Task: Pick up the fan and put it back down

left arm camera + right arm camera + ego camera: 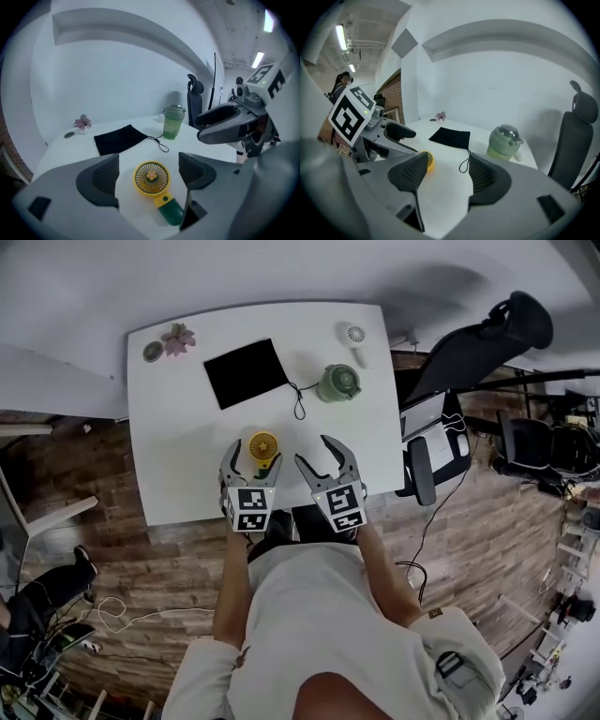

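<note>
Plainly the fan (151,178) lies flat on the bench (178,437), untouched between the left hand-held gripper's (253,465) spread jaws, handle pointing back toward it. The right hand-held gripper (323,460), spread and empty, is farther off.

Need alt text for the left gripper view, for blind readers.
A yellow fan with a green handle lies on the white table between the jaws of the open left claw, untouched. Behind it are a black pouch and green cup.
</note>
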Demonstrator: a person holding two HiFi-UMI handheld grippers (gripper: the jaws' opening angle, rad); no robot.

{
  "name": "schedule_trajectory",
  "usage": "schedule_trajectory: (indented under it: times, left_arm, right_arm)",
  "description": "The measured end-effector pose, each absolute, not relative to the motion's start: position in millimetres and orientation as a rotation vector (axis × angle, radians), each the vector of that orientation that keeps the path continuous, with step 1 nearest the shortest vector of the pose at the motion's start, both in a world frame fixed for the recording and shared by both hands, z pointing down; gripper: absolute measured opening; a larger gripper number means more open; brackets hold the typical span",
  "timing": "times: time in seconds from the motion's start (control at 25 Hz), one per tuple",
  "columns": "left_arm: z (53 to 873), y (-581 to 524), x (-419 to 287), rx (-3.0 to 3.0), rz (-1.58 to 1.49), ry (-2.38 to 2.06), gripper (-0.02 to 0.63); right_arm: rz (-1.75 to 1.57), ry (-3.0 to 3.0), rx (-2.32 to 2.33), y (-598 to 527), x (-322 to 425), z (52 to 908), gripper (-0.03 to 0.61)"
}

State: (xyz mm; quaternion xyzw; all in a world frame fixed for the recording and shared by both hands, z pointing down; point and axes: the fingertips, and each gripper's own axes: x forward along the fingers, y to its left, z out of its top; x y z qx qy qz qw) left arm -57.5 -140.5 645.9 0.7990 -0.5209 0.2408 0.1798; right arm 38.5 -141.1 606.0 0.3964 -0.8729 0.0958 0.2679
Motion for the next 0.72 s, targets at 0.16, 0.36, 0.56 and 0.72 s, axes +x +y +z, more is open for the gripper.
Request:
schedule_trajectory:
  times: [0.16,0.36,0.56,0.72]
  left_arm:
    - [598,-141,-66,2.324,0.582,-1.546,0.379]
    - [543,-136,-75,2.417,0.485,-1.63,0.356]
    - [495,-120,-82,2.492,0.39,-1.691,0.345]
    - [467,-104,-86,2.525,0.325,-1.723,0.34]
  right_arm:
    - [0.163,-2.411,1.132,-143,34,567,0.278]
    - [0.049,-2.469,1.211,-139,30,518,0.278]
    - [-0.039,-2.51,1.271,-123,32,477,0.278]
    - [-0.095,-2.531,1.296,-108,33,453,0.273]
